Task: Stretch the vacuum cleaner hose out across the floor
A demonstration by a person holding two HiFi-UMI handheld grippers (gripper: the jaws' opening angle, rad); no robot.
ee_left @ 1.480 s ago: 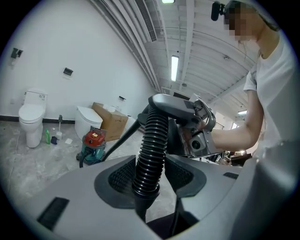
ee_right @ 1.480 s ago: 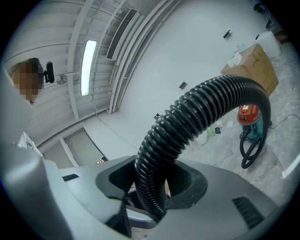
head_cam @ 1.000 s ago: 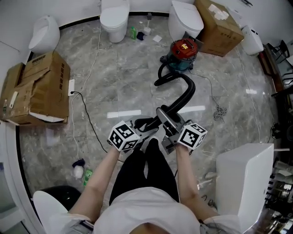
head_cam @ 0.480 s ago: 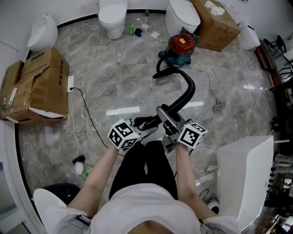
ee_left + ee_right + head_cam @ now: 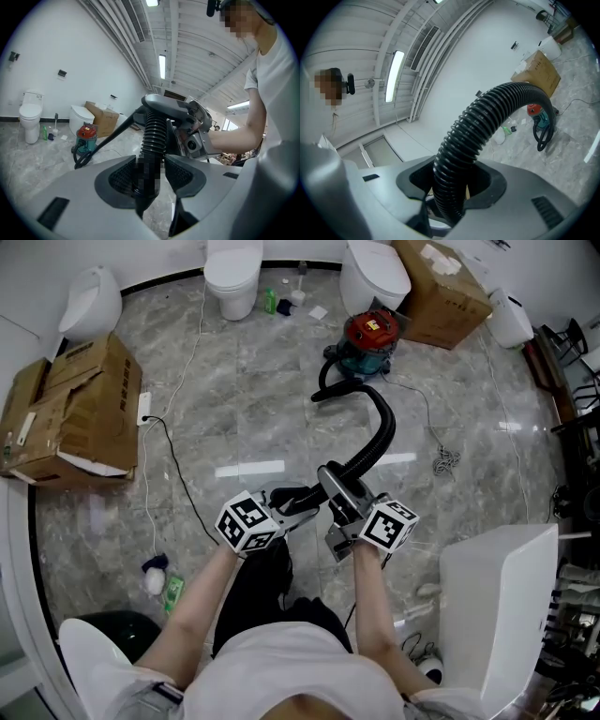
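Left gripper pinches the hose near its end. Right gripper clamps it just beside. From there the hose arcs back in a bend to the vacuum. Judgement: keep both grips firm and pull level, away from the vacuum, until the bend flattens. Ease off if the vacuum drags.

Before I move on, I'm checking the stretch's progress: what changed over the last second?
The left gripper and right gripper, both clamped on the black hose, drew back toward the person, away from the red vacuum cleaner, lengthening the hose slightly. Grips unchanged; the cleaner seems unmoved.
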